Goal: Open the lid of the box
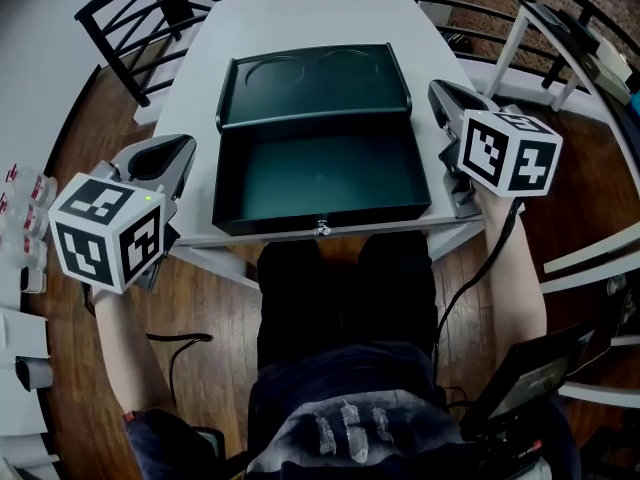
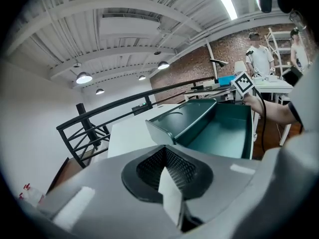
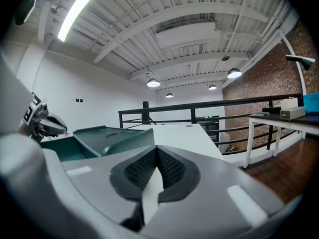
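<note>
**Box lid already flipped back, both sets of jaws shut on nothing**

Starting closest in: left gripper (image 1: 178, 148) hanging off the near-left corner of the table (image 1: 300, 13), jaws pressed together with nothing pinched (same story in its own view, pads meeting on air). On the other side, right gripper (image 1: 445, 93) up over the right table edge. Jaws likewise closed and empty, just beside the right wall of the box near the hinge end. Nearer of the two by my read: the right one, with the left clearly apart from the left wall.

Next out, the box (image 1: 320, 168) itself. Dark green, empty, long axis running left to right across the table. Front wall right at the near edge, little latch (image 1: 322, 228) poking over it. Sits between the two grippers, inward from each pair of jaws.

Beyond that, the lid (image 1: 315, 83): swung open on the far long side, leaning back over the table. Looks like job done, honestly.

As for room: only thin strips of bare table either side of the box, plenty of white top behind the lid, then black railing (image 1: 125, 23) past the far-left corner. Would watch that near edge if nudging anything.
</note>
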A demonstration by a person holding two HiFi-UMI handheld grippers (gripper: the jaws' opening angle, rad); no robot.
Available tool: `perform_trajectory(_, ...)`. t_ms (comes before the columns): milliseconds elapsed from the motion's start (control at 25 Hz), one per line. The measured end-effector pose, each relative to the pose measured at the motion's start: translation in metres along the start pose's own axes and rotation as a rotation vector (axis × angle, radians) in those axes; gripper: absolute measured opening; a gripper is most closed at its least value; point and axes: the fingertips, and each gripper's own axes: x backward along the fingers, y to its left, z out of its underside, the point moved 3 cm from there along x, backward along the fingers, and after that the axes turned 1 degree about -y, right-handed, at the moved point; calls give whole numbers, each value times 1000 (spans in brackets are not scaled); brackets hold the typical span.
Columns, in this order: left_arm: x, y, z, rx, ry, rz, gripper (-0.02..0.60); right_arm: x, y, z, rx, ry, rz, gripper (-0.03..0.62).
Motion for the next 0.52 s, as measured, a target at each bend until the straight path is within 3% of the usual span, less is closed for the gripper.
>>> perform_trajectory(240,-23,21,30,16,52,14,17,-8,2,2,-25,-14,8,4)
perform_trajectory(520,2,18,61,59,135,-101,17,-40,33,30,-24,69,-144,5)
